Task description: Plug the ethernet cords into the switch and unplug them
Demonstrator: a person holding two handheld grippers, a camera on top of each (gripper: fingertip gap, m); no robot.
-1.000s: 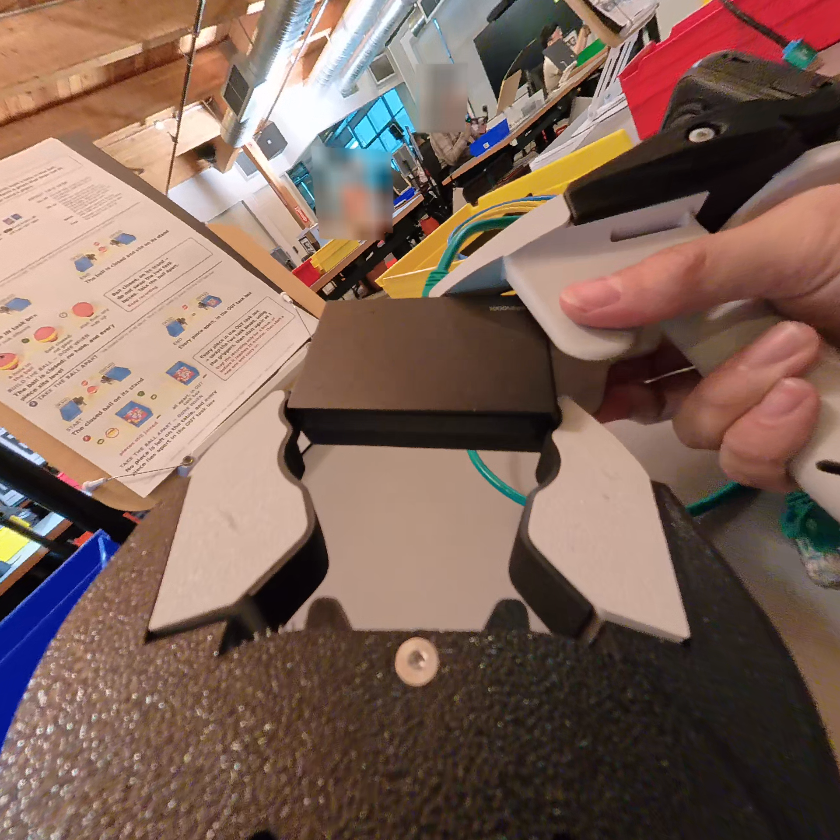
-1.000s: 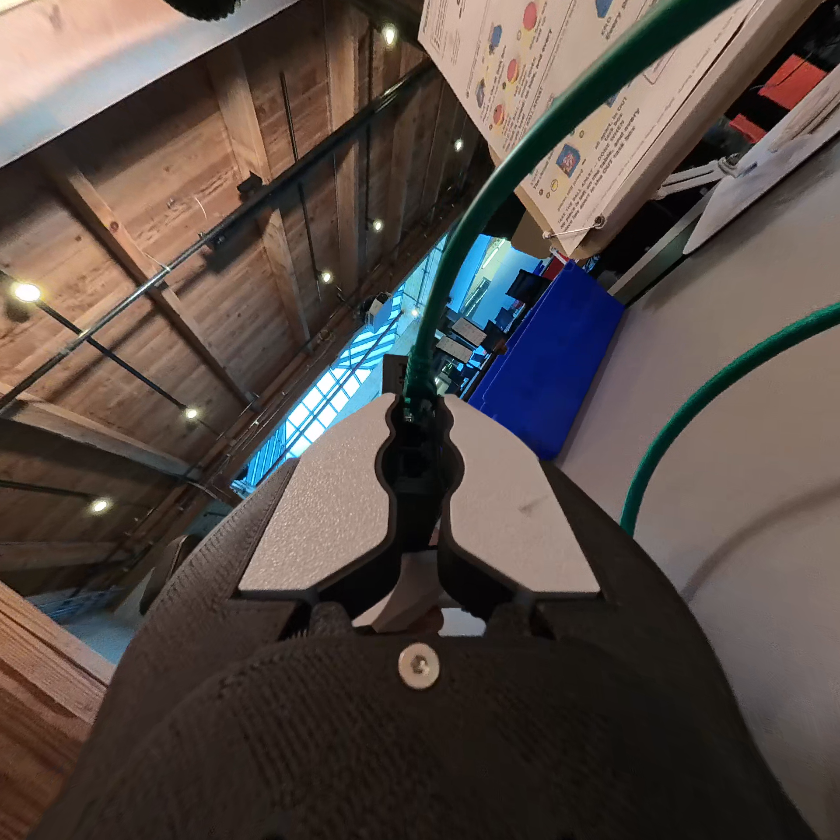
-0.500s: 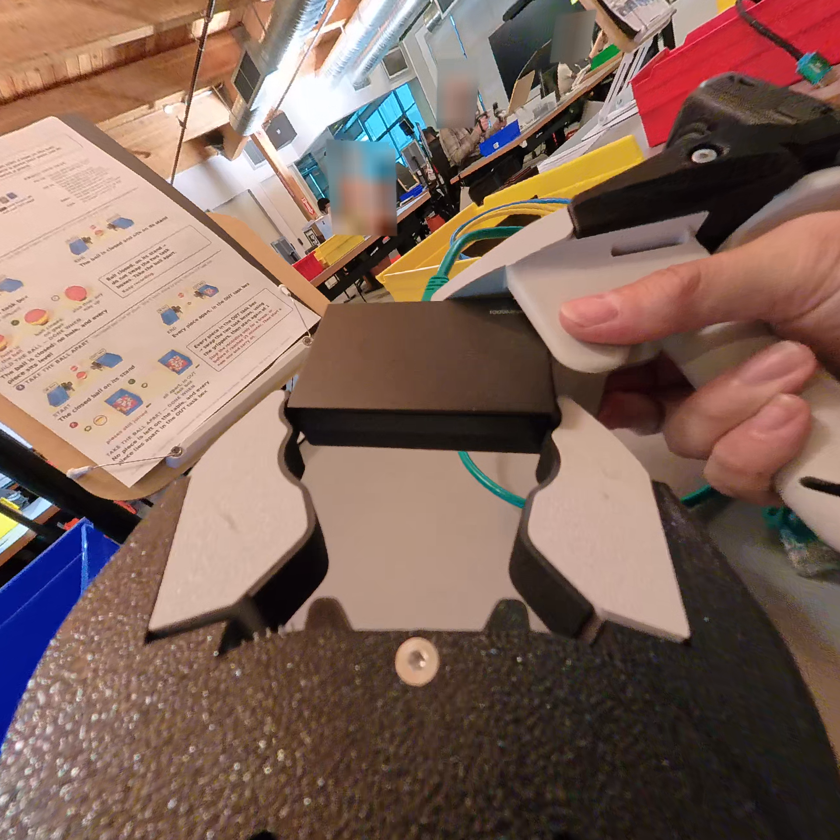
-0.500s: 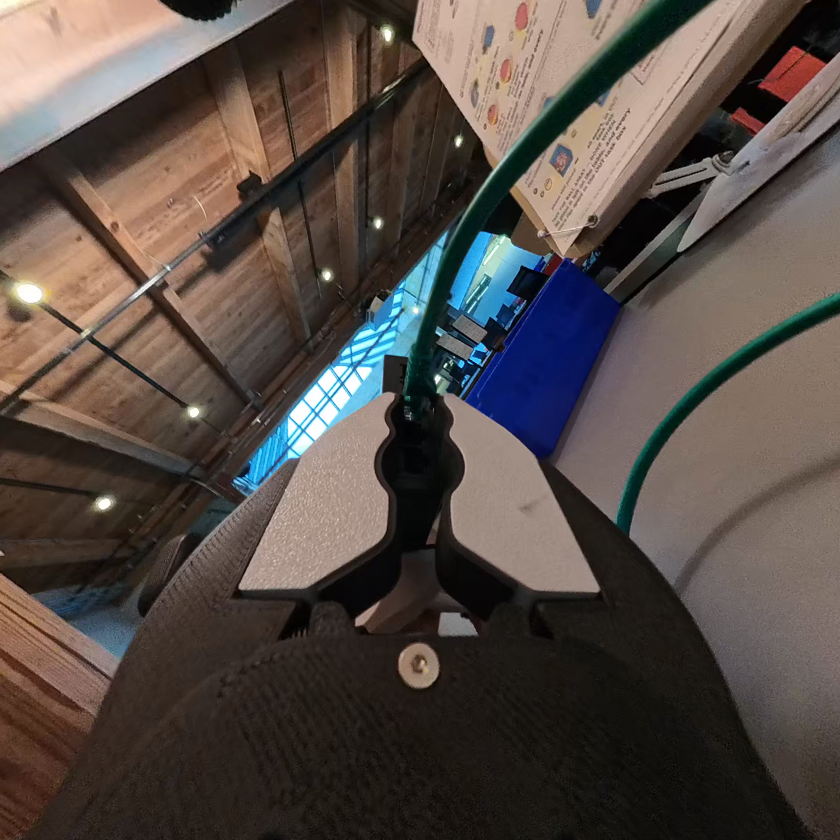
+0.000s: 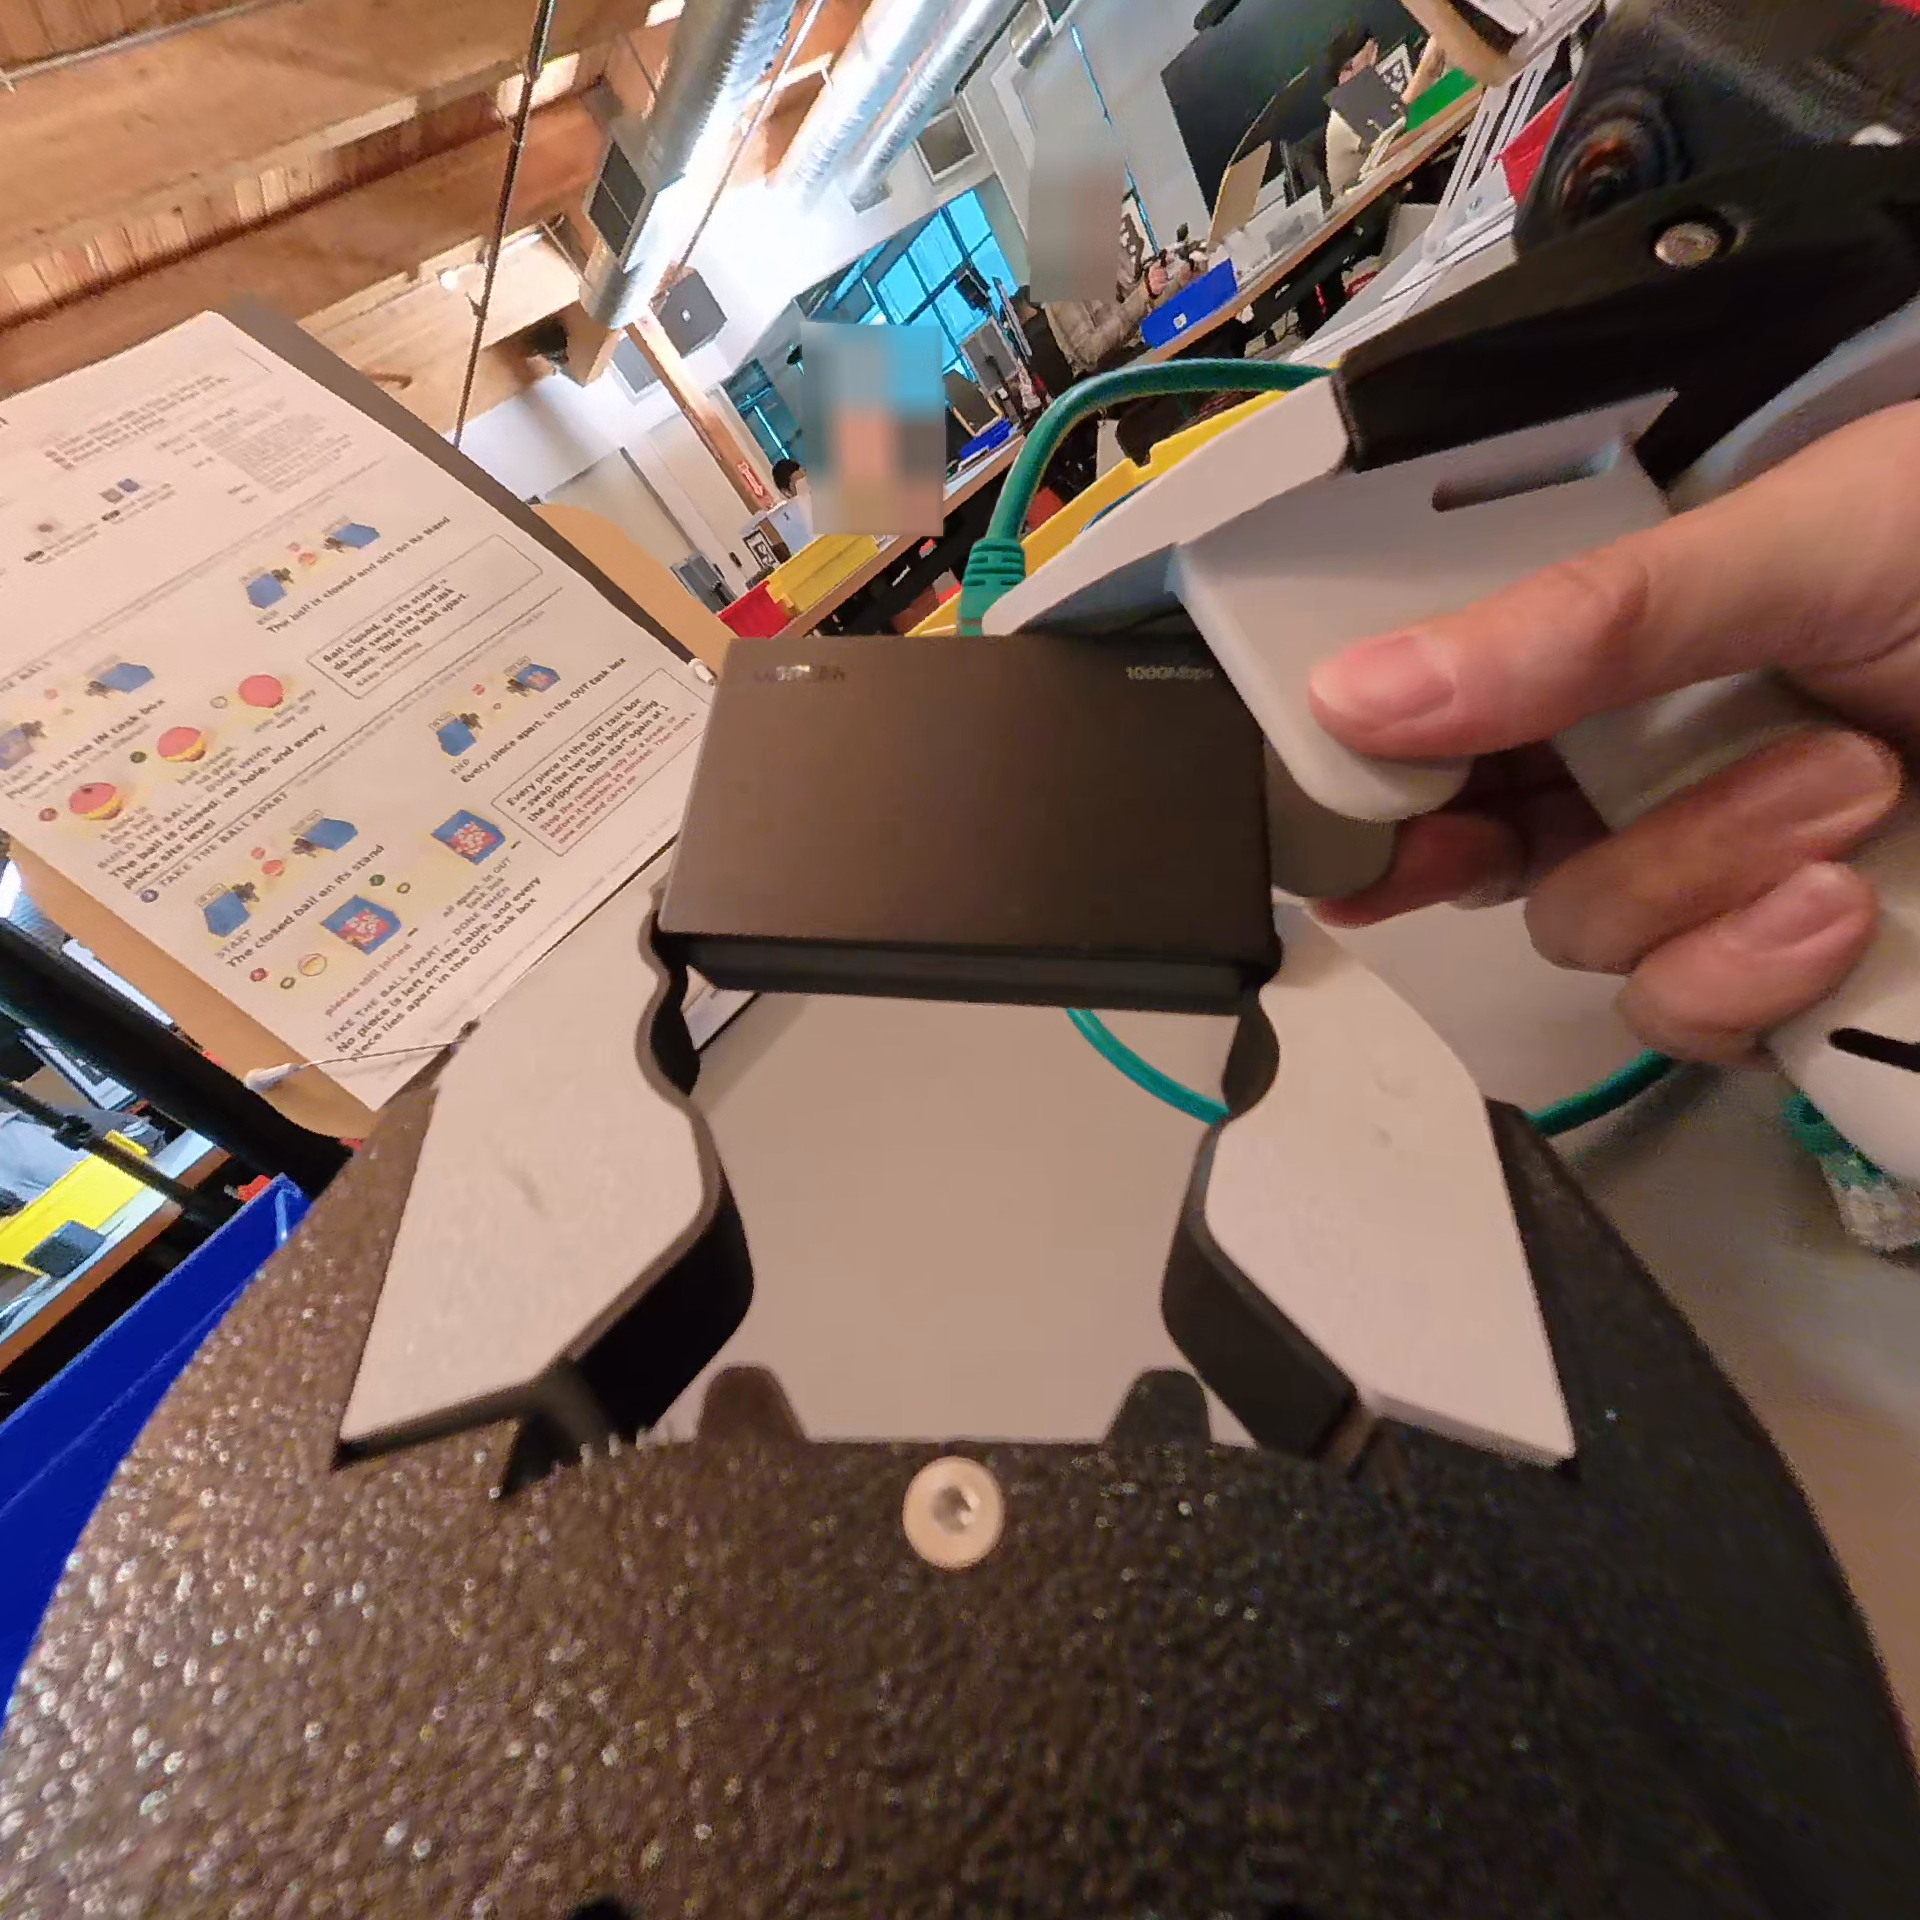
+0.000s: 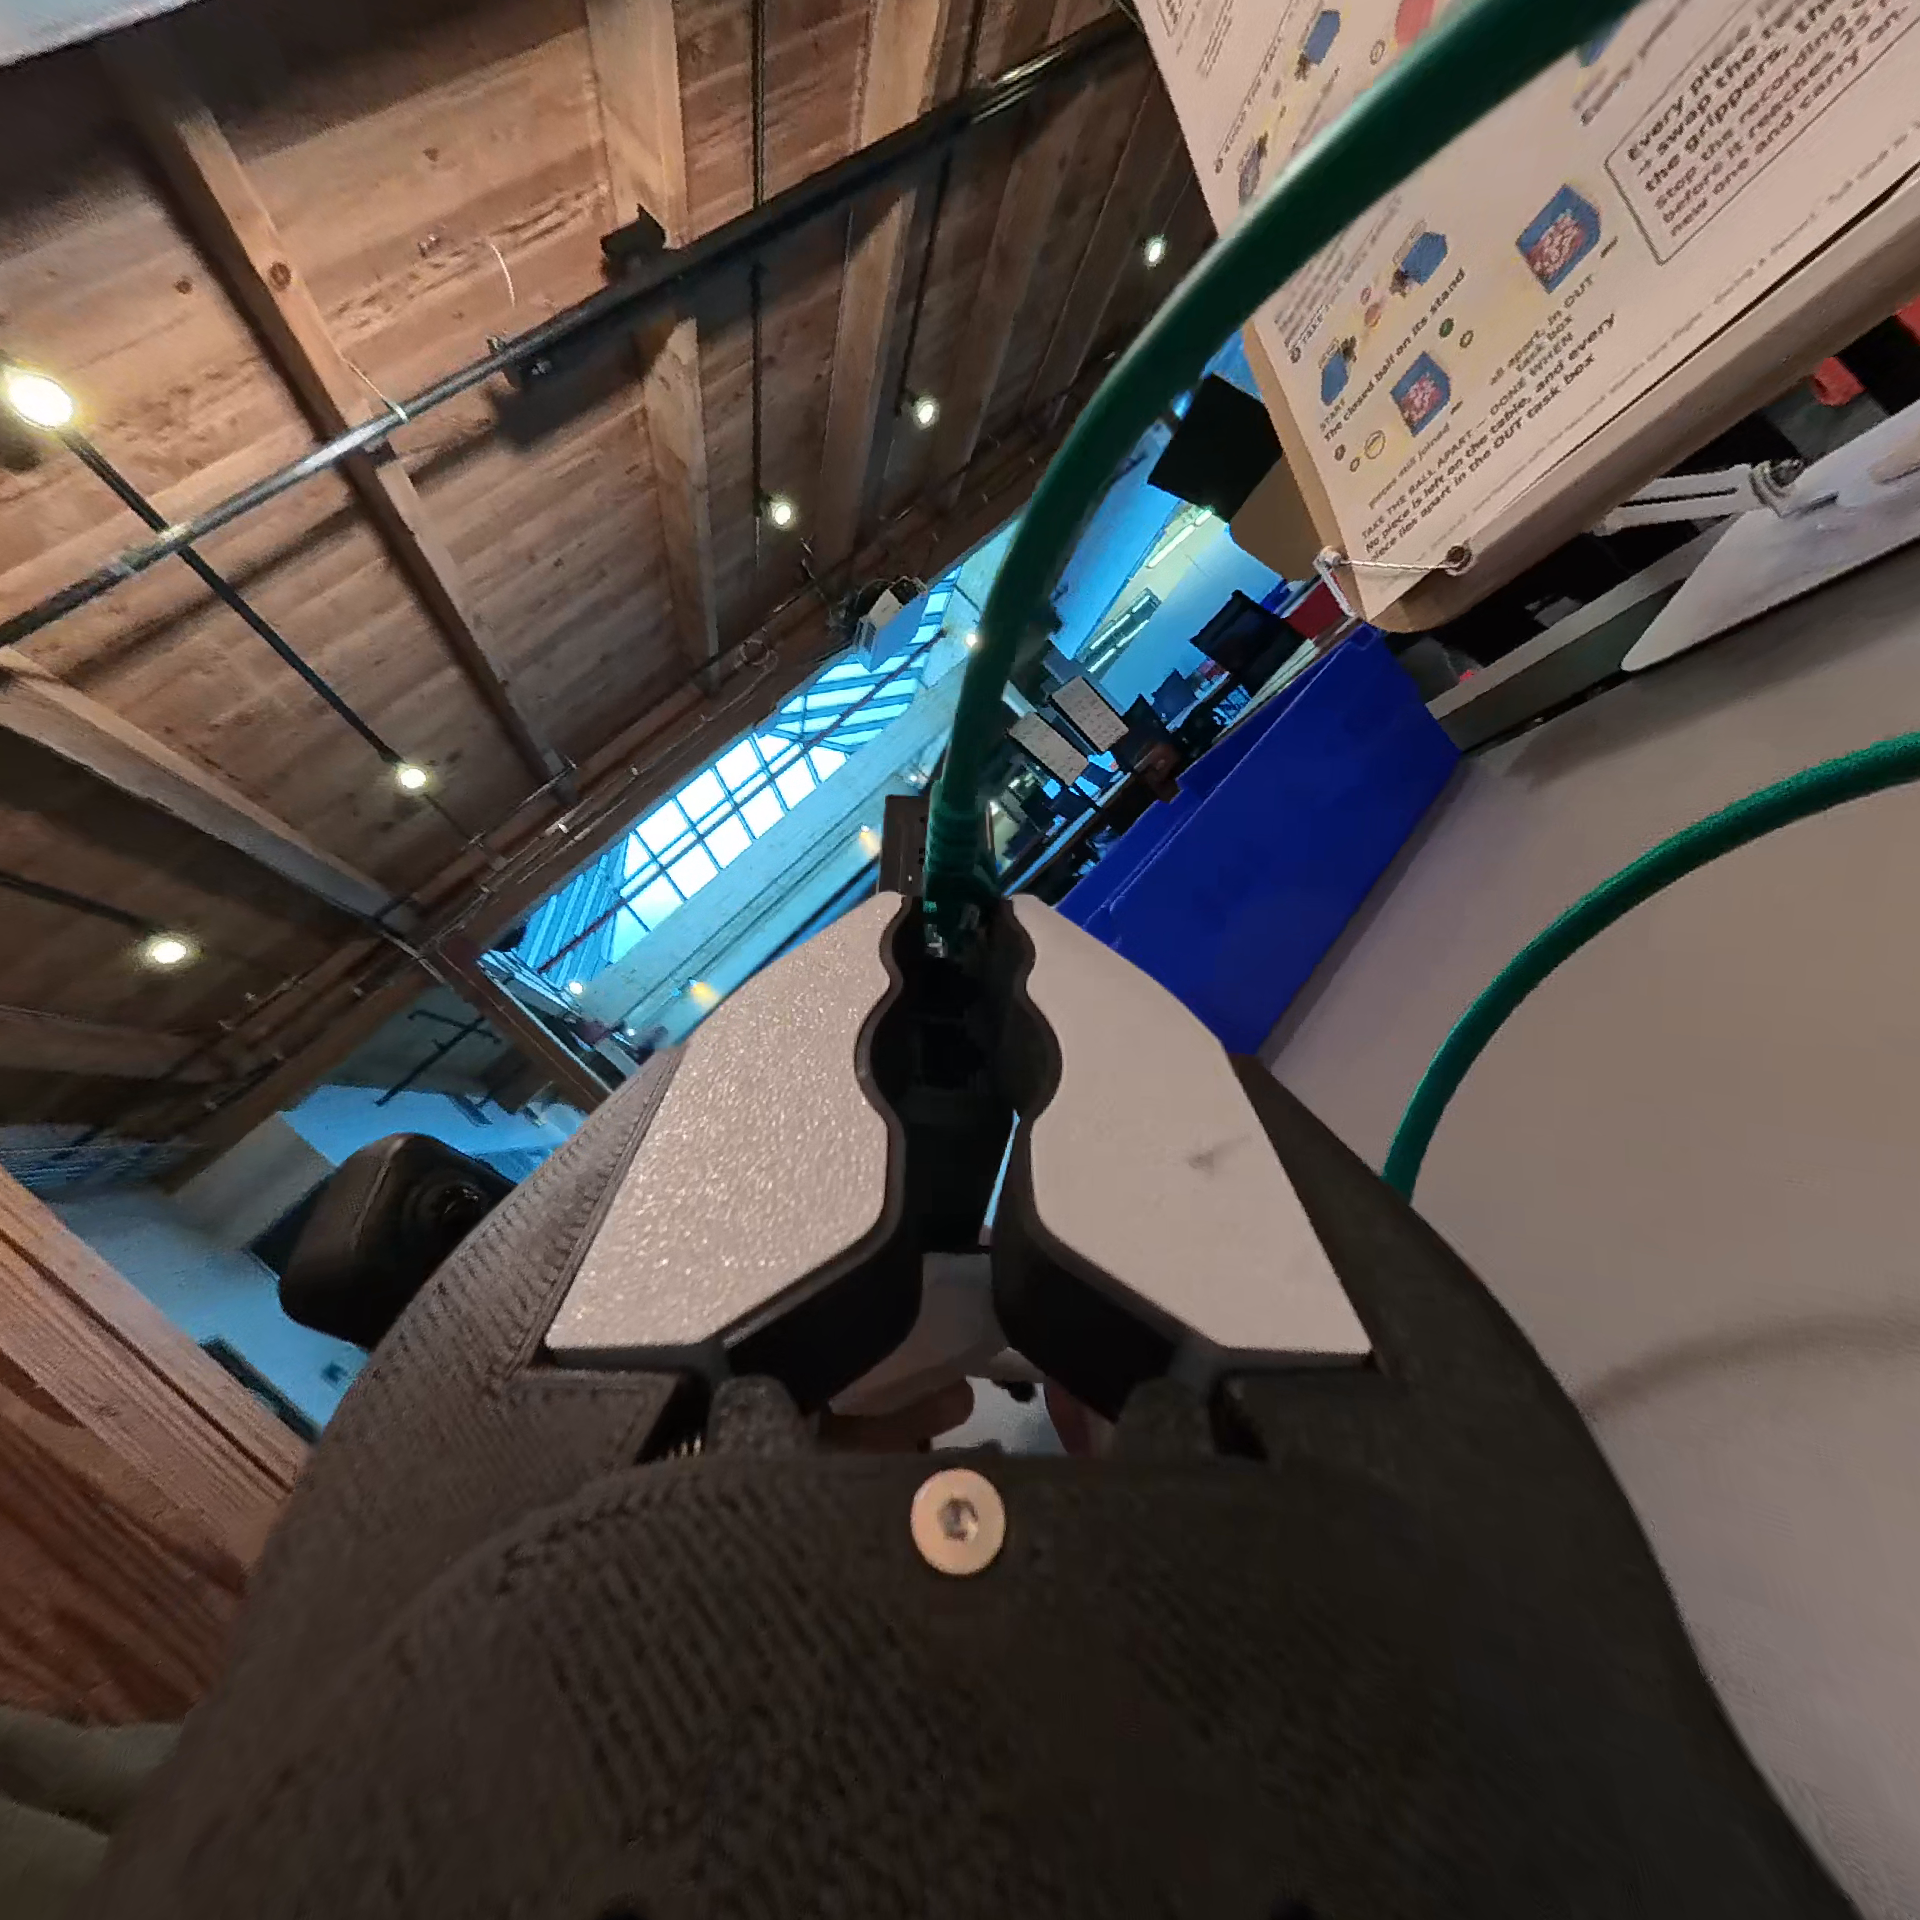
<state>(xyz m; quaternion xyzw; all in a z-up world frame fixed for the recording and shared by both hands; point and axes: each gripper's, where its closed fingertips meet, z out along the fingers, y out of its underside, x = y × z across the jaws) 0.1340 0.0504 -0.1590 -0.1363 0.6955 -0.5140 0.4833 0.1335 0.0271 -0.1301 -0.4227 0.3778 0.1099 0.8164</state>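
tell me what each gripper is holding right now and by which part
The left gripper clamps the black switch by the two side edges at its near end. The right gripper is shut on the green ethernet cord at its plug end.

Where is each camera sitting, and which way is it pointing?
Left wrist view: sits on the left claw, faces forward across the black switch it clamps; the person's hand on the other claw shows.
Right wrist view: sits on the right claw, tilted up at the wooden ceiling; only its fingers show, shut on the green ethernet cord.
Both share the cord and instruction sheet.
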